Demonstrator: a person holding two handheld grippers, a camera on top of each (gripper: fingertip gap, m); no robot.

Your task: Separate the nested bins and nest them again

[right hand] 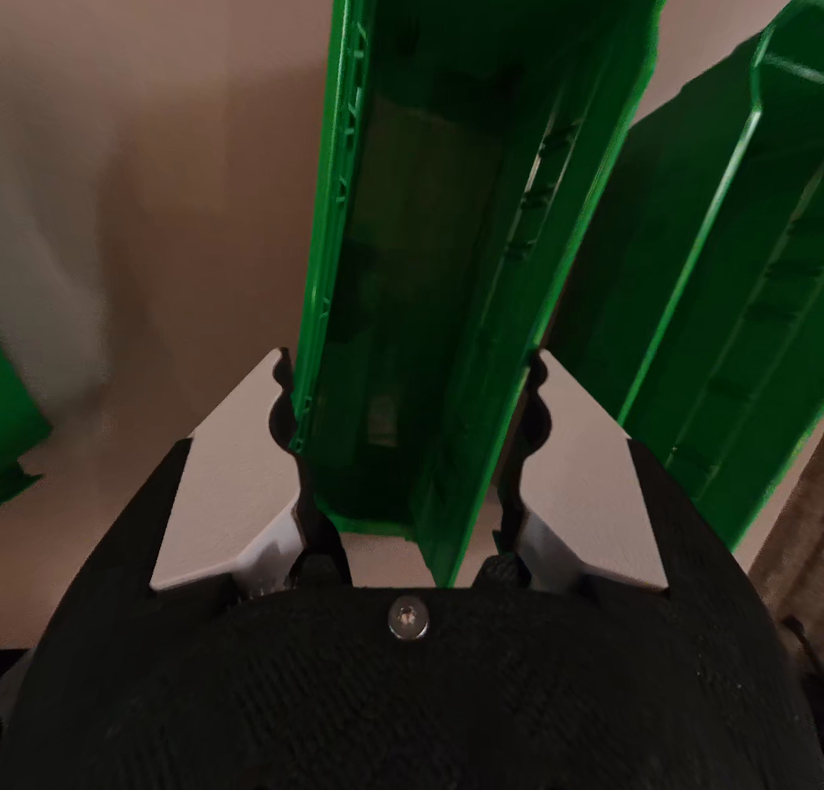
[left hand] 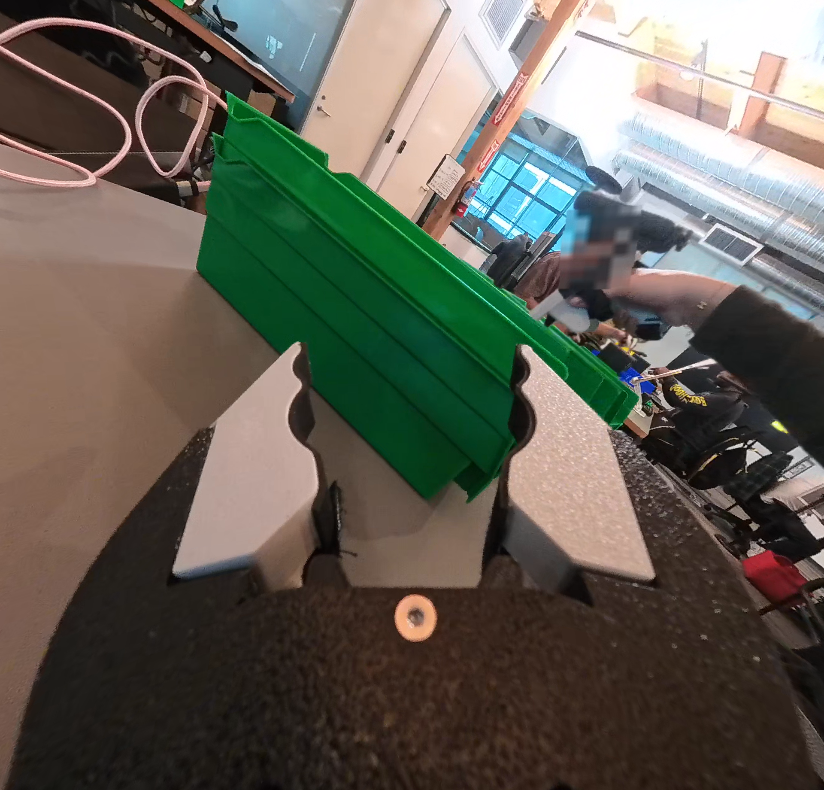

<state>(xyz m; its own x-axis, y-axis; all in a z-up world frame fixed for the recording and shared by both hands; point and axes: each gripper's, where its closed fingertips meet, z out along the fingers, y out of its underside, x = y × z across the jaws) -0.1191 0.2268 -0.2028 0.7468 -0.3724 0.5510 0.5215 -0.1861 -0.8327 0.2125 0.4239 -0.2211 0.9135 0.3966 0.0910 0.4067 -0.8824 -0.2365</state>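
Right gripper straddles one separate green bin.

Two close wrist views along gripper fingers, sharing green bins.

The nested green bins ahead of the left hand-held gripper are smooth moulded plastic with a slight sheen, resting on a matt grey bench. That gripper's body is rough, grainy black plastic with a shiny metal screw. Between the right hand-held gripper fingers, the single green bin looks glossy along its edges.
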